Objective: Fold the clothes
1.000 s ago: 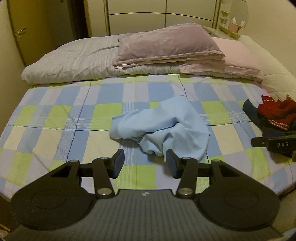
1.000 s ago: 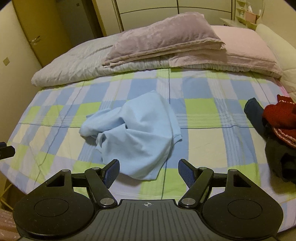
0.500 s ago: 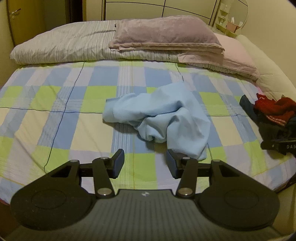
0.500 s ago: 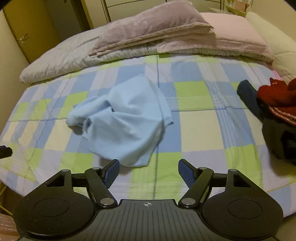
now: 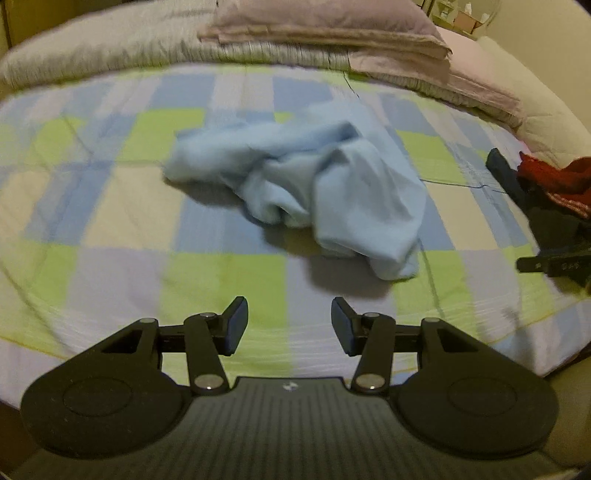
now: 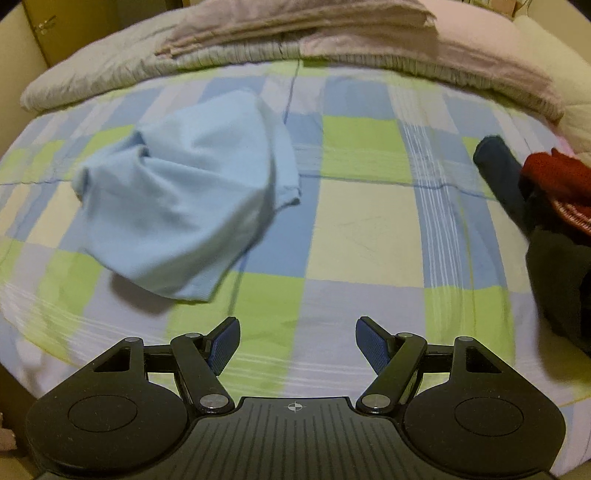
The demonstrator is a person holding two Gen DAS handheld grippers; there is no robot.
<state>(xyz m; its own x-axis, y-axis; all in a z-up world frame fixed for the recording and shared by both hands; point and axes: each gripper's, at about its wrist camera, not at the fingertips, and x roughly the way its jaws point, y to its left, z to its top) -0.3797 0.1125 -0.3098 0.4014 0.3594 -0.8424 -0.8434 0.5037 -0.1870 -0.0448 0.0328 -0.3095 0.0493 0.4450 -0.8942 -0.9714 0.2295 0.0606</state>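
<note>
Both grippers, left (image 5: 289, 320) and right (image 6: 295, 341), hang open and empty above a crumpled blue shirt (image 5: 314, 192), its edges next to be pinched and spread.

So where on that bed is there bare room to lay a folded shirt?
The widest free patch of checked bedspread lies between the crumpled light blue garment and the dark and red clothes pile. The near strip is bare too. The far end is crowded with folded bedding.
</note>
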